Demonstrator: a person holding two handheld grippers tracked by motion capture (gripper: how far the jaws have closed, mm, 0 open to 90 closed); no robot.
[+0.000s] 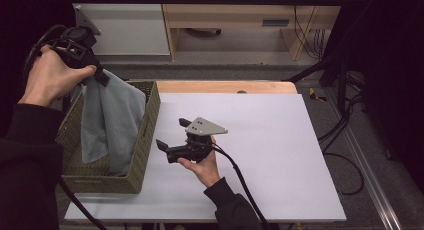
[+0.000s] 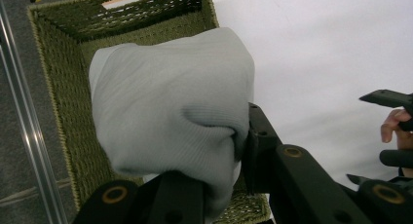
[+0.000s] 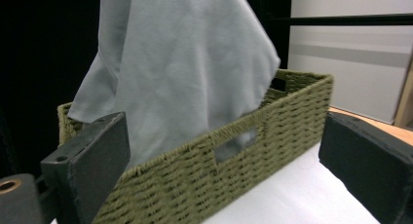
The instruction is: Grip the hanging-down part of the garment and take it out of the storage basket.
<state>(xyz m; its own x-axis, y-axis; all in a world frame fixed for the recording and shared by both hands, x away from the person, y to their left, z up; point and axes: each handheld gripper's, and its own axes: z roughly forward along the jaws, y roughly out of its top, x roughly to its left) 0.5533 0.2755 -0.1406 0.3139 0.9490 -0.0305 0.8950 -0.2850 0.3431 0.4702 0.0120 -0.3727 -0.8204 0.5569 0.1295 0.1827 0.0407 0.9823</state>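
From the high view, we hold the left gripper (image 1: 102,79) raised above the far-left corner of the woven olive-green rectangular basket (image 1: 148,135), its fingers clenched on the top of a soft pale grey-blue cloth (image 1: 111,122). The cloth hangs down in long folds with its lower end inside the basket; we judge it is held high so that it can be lowered in or drawn clear without snagging the rim. The basket sits at the left edge of the white-topped desk (image 1: 270,150). The right gripper (image 1: 172,136) rests over the bare desk just right of the basket, fingers released and spread, grasping nothing, and turned toward the basket as if ready to help.

In the left gripper view, the cloth (image 2: 175,112) bunches into a rounded, finely ribbed bulge over the clamped fingers, with the basket (image 2: 58,78) beneath and behind it.

In the right gripper view, we look between the two parted fingers (image 3: 95,160) at the basket's long side (image 3: 234,175), where a handle slot shows grey fabric behind it. The cloth (image 3: 185,73) rises out of the basket like a smooth, matte tent, creased softly.
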